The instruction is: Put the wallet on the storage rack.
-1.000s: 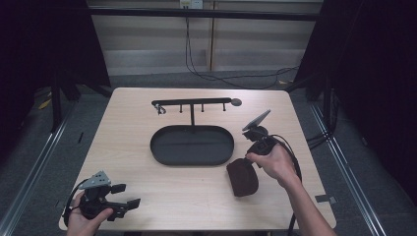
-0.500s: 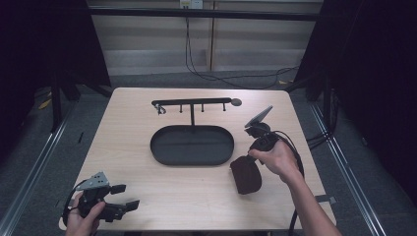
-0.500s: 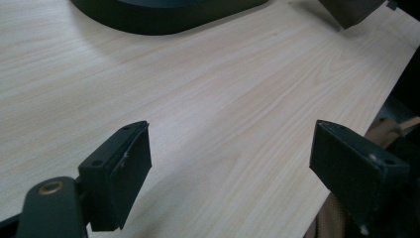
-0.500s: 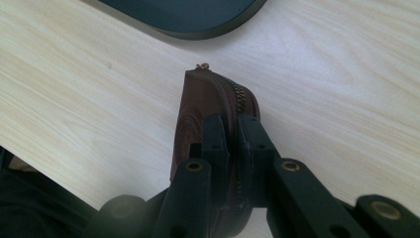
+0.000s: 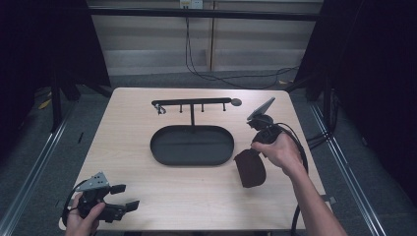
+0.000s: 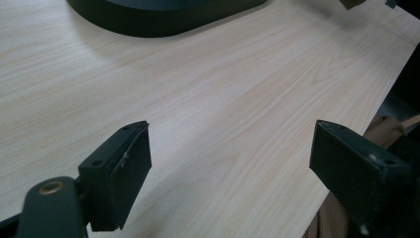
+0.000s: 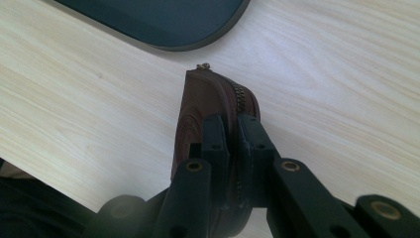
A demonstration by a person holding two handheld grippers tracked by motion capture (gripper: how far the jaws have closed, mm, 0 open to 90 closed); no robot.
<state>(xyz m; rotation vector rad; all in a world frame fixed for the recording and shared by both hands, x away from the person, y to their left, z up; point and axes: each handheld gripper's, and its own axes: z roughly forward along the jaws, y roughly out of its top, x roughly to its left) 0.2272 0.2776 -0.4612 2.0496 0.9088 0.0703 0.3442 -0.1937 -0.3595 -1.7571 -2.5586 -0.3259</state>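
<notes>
A brown zipped pouch is pinched at its top edge by my right gripper, just right of the black oval tray. In the right gripper view the jaws of that gripper are shut flat on the pouch, with the zip running along its edge and the pull at the far tip. I cannot tell whether the pouch touches the table. My left gripper sits at the table's front left corner. Its jaws stand wide apart over bare wood with nothing between them.
A black hanger rack with small pegs stands behind the tray. The pale wooden table has bare room in front of the tray. The tray's rim lies just beyond the pouch. Cables trail off the table's right edge.
My right hand has shifted the pouch slightly right and farther from the table's front edge. The left gripper has stayed where it was.
</notes>
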